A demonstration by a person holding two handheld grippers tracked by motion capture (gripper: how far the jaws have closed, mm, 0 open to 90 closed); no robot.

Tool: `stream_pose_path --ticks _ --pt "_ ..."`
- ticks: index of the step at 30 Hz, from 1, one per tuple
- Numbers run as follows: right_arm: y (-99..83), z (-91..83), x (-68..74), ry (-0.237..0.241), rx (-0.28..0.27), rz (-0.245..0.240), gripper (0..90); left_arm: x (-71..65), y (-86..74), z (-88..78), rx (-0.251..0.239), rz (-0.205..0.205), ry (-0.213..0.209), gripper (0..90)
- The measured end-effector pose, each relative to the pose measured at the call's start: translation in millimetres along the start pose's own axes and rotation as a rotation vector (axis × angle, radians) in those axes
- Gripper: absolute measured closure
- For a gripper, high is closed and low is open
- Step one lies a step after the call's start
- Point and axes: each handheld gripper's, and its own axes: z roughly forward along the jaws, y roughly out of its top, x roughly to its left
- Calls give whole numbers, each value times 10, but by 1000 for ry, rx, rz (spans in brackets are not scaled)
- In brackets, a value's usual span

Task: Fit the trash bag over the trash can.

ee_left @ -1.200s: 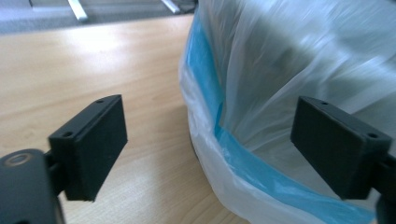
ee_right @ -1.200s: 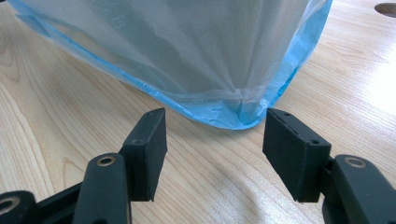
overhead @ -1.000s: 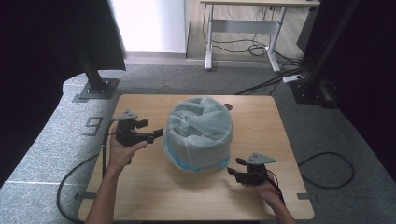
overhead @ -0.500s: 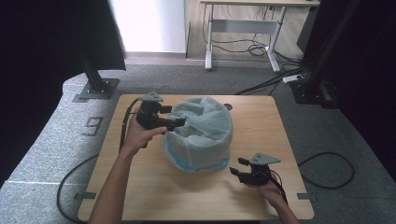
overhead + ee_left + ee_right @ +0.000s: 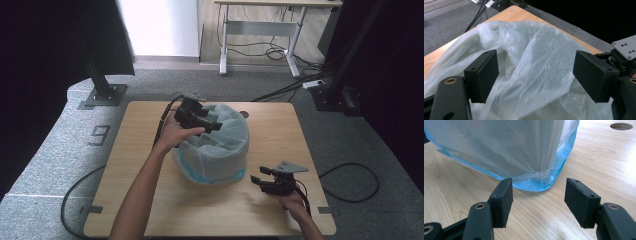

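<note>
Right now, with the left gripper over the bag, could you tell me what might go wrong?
The left gripper, whose jaws have just been closing, stands open around loose film of the plastic bag; it may pinch too little and slip. The right gripper holds nothing, so a pull could drag the bag across the table.

Bin (image 5: 212, 165) under the plastic bag (image 5: 220, 142), mostly hidden.

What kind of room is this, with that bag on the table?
Probably a lab or recording studio rather than a home. The wooden table stands between black metal posts and dark curtains, cables trail over grey carpet, and an office desk stands behind.
</note>
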Motion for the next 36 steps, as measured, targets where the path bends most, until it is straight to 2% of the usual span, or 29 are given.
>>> stream_pose_path --ticks 7,13,15,22,27,30,36 --pt "-1 -1 7 2 3 1 385 53 82 125 16 -17 9 214" --pt "-4 7 18 1 5 1 385 91 172 202 -6 -39 25 237" --pt "1 10 22 3 4 0 385 114 205 255 2 -50 24 256" --pt "-6 18 28 7 10 -4 385 154 298 469 67 -47 30 303" --pt "-13 7 15 4 6 -3 385 151 308 643 133 -50 71 325" --pt "-17 4 10 3 6 -4 385 138 304 734 166 -34 73 331" --pt "-19 -15 2 3 6 0 385 147 278 884 242 -30 68 337"
